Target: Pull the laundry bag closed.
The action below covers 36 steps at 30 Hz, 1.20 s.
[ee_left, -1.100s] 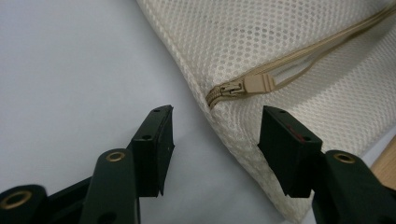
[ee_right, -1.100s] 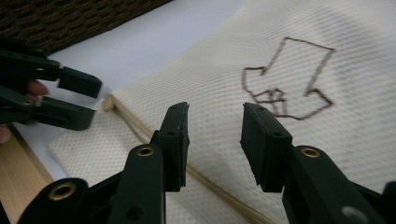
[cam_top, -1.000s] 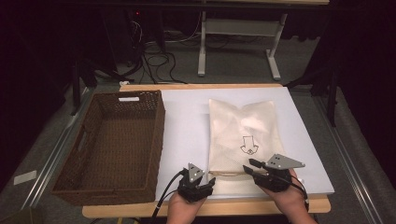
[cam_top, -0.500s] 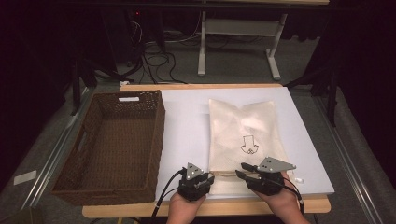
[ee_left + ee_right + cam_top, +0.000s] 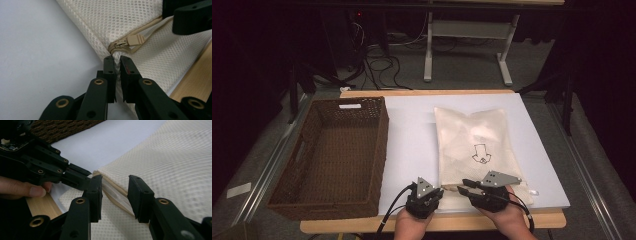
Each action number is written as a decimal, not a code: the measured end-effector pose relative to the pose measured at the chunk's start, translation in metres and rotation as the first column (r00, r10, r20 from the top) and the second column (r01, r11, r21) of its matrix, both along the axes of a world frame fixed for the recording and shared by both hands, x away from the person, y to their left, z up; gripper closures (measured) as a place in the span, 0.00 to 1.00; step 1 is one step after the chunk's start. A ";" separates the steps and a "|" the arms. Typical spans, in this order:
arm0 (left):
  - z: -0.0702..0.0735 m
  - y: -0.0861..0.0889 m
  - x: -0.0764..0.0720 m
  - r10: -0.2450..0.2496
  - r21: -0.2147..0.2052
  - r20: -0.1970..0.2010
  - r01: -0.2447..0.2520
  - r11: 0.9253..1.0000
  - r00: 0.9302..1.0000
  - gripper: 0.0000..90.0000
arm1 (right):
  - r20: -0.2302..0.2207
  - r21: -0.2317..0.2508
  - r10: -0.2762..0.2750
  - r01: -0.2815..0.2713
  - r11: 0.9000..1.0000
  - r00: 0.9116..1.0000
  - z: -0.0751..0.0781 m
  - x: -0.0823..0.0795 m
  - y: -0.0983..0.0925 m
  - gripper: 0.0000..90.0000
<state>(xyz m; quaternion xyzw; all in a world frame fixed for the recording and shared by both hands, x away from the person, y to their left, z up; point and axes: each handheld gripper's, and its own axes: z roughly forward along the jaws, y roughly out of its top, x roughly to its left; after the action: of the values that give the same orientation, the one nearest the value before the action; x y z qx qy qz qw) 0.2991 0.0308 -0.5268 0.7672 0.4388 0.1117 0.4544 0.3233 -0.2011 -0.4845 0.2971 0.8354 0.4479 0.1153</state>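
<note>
Pinched together on the near left corner of a cream mesh zip bag (image 5: 140, 30), the black fingers (image 5: 110, 72) of the left gripper (image 5: 116, 60) have just been closing and now clamp a fold of netting just below the closed end of the beige zipper, whose tan plastic pull tab (image 5: 136, 40) lies just beyond the fingertips. Beside them, the right gripper (image 5: 115, 187) stands part open, its fingers (image 5: 137, 195) straddling the beige zipper seam (image 5: 112, 191) without pressing on it; its jaws have just been closing a little, with the seam between them.

Seen from the high view, the left gripper (image 5: 424, 192) and the right gripper (image 5: 484, 187) sit side by side at the bag's near short edge, the left one at the corner, the right one further along the zip. The bag (image 5: 474, 145) runs lengthwise away from both sets of fingers across a white sheet (image 5: 412, 135) on the wooden table (image 5: 437, 222); its zipper lies crosswise, along the edge the fingers work. The pull tab sits nearest the left fingers, so the right gripper would likely have to reach towards them to catch it while the left holds the corner taut.

Well off to the left of the fingers stands a dark brown woven wicker basket (image 5: 379, 150).
</note>
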 end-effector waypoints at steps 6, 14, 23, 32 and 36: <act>0.001 -0.002 -0.002 0.003 -0.001 0.021 -0.003 1.000 1.000 0.93 | -0.030 -0.010 0.029 -0.029 1.000 0.999 -0.007 -0.001 0.014 0.76; 0.001 -0.004 -0.004 0.008 0.007 0.040 -0.008 1.000 0.999 0.94 | -0.074 0.005 0.025 -0.025 1.000 0.997 -0.015 0.004 0.022 0.81; -0.001 -0.006 -0.003 0.006 0.016 0.038 -0.007 1.000 0.999 0.93 | -0.069 0.027 0.021 -0.020 0.999 0.997 -0.013 0.008 0.026 0.91; -0.001 -0.003 0.000 0.012 -0.018 -0.001 -0.012 1.000 1.000 0.72 | -0.051 0.002 0.023 -0.023 1.000 0.998 -0.012 0.006 0.027 0.91; -0.004 0.000 0.003 0.022 -0.065 -0.051 -0.025 0.998 0.998 0.64 | -0.048 0.008 0.017 -0.017 1.000 0.999 -0.010 0.005 0.025 0.91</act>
<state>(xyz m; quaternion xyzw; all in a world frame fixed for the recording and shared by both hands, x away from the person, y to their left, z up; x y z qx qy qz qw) 0.3023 0.0307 -0.5311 0.7491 0.4626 0.0832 0.4669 0.3285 -0.1762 -0.4945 0.3011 0.8387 0.4446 0.0905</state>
